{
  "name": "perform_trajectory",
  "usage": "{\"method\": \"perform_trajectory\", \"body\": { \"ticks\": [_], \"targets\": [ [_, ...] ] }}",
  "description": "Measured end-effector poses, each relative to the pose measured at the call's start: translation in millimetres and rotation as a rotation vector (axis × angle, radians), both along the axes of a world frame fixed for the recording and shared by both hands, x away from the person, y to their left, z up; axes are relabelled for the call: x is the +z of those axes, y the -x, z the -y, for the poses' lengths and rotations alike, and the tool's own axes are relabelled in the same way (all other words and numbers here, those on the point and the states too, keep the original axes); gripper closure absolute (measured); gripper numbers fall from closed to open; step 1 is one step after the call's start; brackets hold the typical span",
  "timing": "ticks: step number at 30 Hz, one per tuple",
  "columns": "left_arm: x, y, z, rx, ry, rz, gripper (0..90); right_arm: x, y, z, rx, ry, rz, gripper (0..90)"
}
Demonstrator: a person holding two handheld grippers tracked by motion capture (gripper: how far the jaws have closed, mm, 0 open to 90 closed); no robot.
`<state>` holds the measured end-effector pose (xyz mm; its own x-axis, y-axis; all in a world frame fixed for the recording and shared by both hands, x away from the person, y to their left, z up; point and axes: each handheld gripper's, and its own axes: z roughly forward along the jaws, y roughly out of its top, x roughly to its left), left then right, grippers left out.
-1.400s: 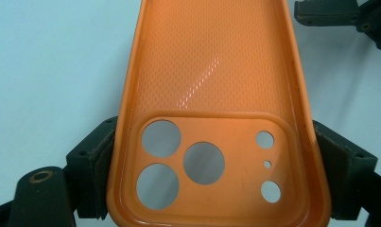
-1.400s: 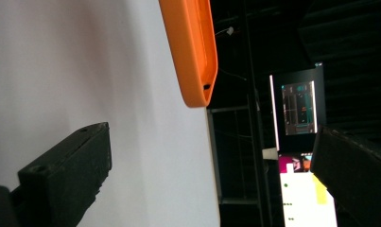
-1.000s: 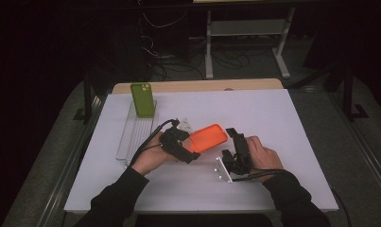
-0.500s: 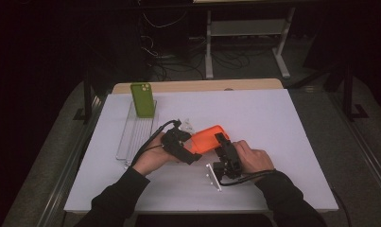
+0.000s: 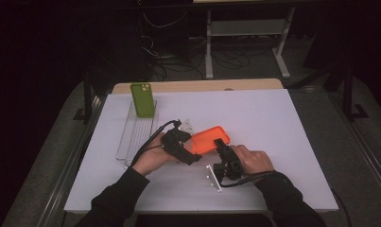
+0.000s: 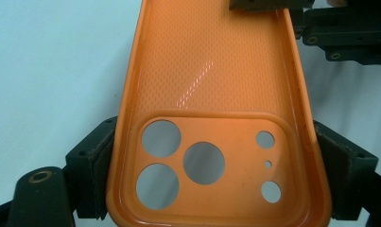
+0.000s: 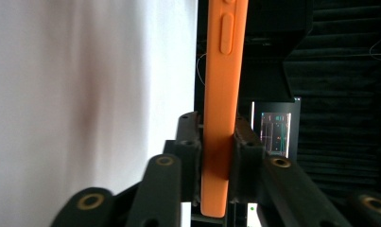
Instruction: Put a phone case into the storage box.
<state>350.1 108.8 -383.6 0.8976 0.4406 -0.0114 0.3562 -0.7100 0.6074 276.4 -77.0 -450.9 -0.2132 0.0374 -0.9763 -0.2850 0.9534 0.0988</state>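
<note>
orange phone case (image 5: 210, 139) held just above the table (image 5: 282, 127), long axis running from left gripper (image 5: 190, 152) up-right | left gripper pinches its camera-hole end across the width | right gripper (image 5: 220, 143), jaws just closed, pinches its near edge | clear tray (image 5: 134, 135) left of the case, green phone case (image 5: 143, 100) upright at its far end

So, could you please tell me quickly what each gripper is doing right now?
Left gripper: closed on the orange phone case, across its camera end.
Right gripper: fingers have just been closing, now clamped on the case's edge.
</note>
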Motion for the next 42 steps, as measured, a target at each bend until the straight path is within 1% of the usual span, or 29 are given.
{"method": "perform_trajectory", "body": {
  "ticks": [3,6,9,11,12,13,14,16,17,18,19,21,23,24,25,26,27,30,31,32,33,34,35,36,37,38,39,40,42],
  "targets": [
    [-0.6,-0.6,-0.1,0.000,0.003,-0.007,15.8,0.7,-0.2,-0.1,0.003,0.008,0.005,77.5],
    [-1.8,-0.9,0.2,-0.004,0.001,-0.001,15.4,0.7,-0.2,-0.2,0.003,0.016,0.002,77.9],
    [-1.8,0.9,0.0,-0.002,0.019,0.027,14.6,0.3,0.5,-0.4,-0.007,0.003,0.002,78.2],
    [-1.2,0.9,-0.2,0.002,0.035,0.023,13.6,3.9,0.1,0.7,0.003,0.025,-0.002,78.3],
    [-1.1,0.8,-0.4,0.007,0.036,0.023,12.2,3.0,1.0,0.5,-0.007,0.004,-0.002,78.4],
    [-0.7,-0.6,-1.5,0.002,0.029,0.023,9.4,3.6,1.0,0.7,-0.005,0.010,-0.003,78.4],
    [-0.6,-1.2,-3.0,0.000,0.033,0.007,4.9,3.7,1.0,0.9,-0.006,0.012,-0.004,78.4],
    [1.6,-1.8,-5.9,-0.005,0.048,0.007,0.0,4.8,0.2,1.5,-0.004,0.020,-0.001,78.4],
    [3.6,-2.6,-8.3,-0.014,0.061,0.008,0.0,5.7,-0.1,2.0,-0.009,0.016,-0.005,78.4],
    [5.2,-2.4,-9.8,-0.006,0.083,0.001,0.0,6.7,-0.7,2.5,-0.011,0.014,-0.008,78.4],
    [7.5,-2.9,-12.1,-0.009,0.090,0.002,0.0,7.5,-1.2,3.0,-0.015,0.009,-0.013,78.4],
    [11.8,-4.4,-17.0,-0.012,0.088,0.013,0.0,9.2,-2.5,4.4,-0.023,-0.024,-0.036,78.4],
    [14.0,-5.1,-20.1,-0.006,0.109,0.019,0.0,11.5,-4.4,6.4,-0.036,-0.063,-0.072,78.4],
    [15.6,-5.8,-22.1,-0.005,0.109,0.019,0.0,12.9,-5.5,7.4,-0.044,-0.089,-0.091,78.4],
    [16.3,-5.8,-23.2,0.003,0.125,0.022,0.0,13.8,-6.8,8.6,-0.047,-0.107,-0.126,78.4],
    [17.5,-6.1,-24.7,0.012,0.134,0.030,0.0,13.3,-7.2,9.4,-0.056,-0.138,-0.142,78.4],
    [18.3,-6.5,-26.4,0.015,0.137,0.028,0.0,15.4,-8.3,10.4,-0.059,-0.134,-0.149,78.4],
    [19.7,-7.8,-29.2,0.019,0.141,0.043,0.0,21.7,-11.9,14.5,-0.063,-0.199,-0.222,78.4],
    [20.1,-8.0,-29.8,0.023,0.141,0.045,0.0,22.9,-13.5,15.2,-0.070,-0.253,-0.246,78.4],
    [20.0,-8.7,-30.4,0.022,0.144,0.047,0.0,25.1,-13.5,16.5,-0.093,-0.298,-0.291,78.4],
    [20.7,-8.8,-31.9,0.023,0.133,0.045,0.0,27.3,-16.1,18.9,-0.091,-0.315,-0.312,78.4],
    [20.0,-8.4,-31.0,0.037,0.157,0.045,0.0,29.0,-17.9,20.7,-0.096,-0.353,-0.353,78.5],
    [20.3,-9.2,-31.7,0.040,0.153,0.050,0.0,30.1,-18.3,21.7,-0.114,-0.404,-0.398,78.5],
    [20.7,-9.5,-32.1,0.046,0.153,0.049,0.0,30.0,-18.6,21.6,-0.126,-0.473,-0.441,78.4],
    [20.8,-10.3,-32.7,0.048,0.152,0.058,0.0,31.4,-20.4,23.6,-0.128,-0.490,-0.460,78.4],
    [21.5,-11.3,-33.4,0.042,0.149,0.067,0.0,33.0,-22.3,25.9,-0.128,-0.516,-0.499,78.5],
    [21.4,-11.9,-33.5,0.048,0.159,0.069,0.0,34.0,-24.1,27.7,-0.130,-0.545,-0.528,78.5],
    [22.0,-12.3,-34.3,0.051,0.153,0.067,0.0,34.7,-25.7,29.3,-0.133,-0.574,-0.550,78.4],
    [21.2,-12.2,-33.6,0.078,0.176,0.052,0.0,36.4,-28.6,32.1,-0.141,-0.643,-0.611,78.4]
  ]
}}
